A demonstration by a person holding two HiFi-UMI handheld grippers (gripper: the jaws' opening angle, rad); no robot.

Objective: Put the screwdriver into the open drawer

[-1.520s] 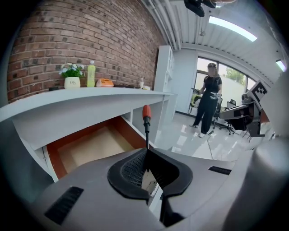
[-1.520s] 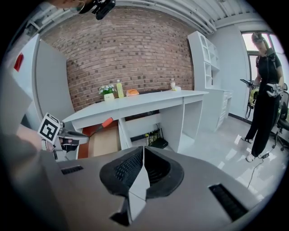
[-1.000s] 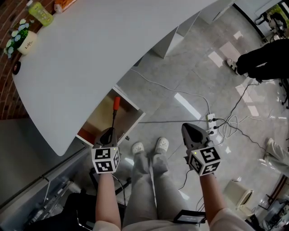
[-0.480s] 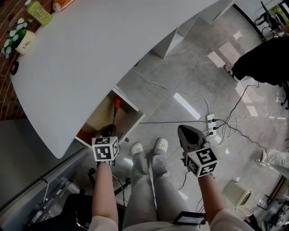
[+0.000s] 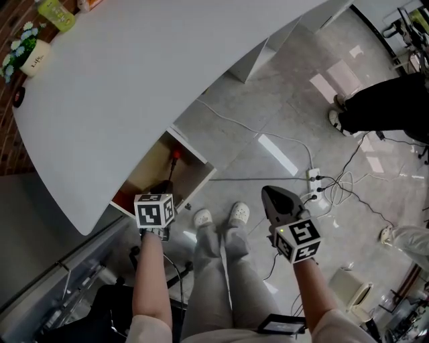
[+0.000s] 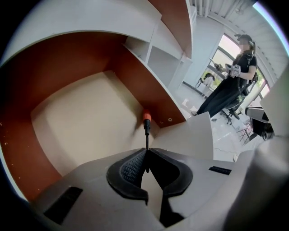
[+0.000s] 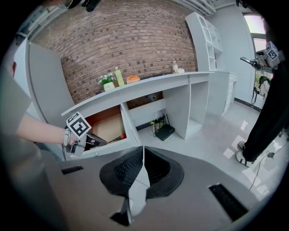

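From the head view, my left gripper (image 5: 161, 190) reaches into the open drawer (image 5: 196, 175) under the white table (image 5: 134, 80). The screwdriver (image 5: 173, 161) sticks out ahead of it, orange handle away from me, inside the drawer. My right gripper (image 5: 269, 195) hangs over the grey floor beside my knees, well apart from the drawer. A power strip (image 5: 313, 181) with cables lies on the floor further out. A flower pot (image 5: 32, 57) and a green bottle (image 5: 57, 12) stand at the table's far edge

In the left gripper view, my left gripper (image 6: 146, 154) has its fingers (image 6: 128, 167) clamped on the thin metal shaft of the screwdriver (image 6: 146, 122), close to its tip. The shaft runs straight ahead and the orange handle sits near the drawer's (image 6: 81, 117) red-brown right wall, above the pale bottom; I cannot tell whether it touches. A person (image 6: 232, 81) stands in the room beyond

In the right gripper view, my right gripper (image 7: 143, 151) has its fingers (image 7: 128, 169) closed together with nothing between them. It faces the table (image 7: 149, 82) along a brick wall (image 7: 135, 40). My left gripper (image 7: 95, 140) is at the drawer (image 7: 106, 126), and the screwdriver (image 7: 118, 137) shows inside it
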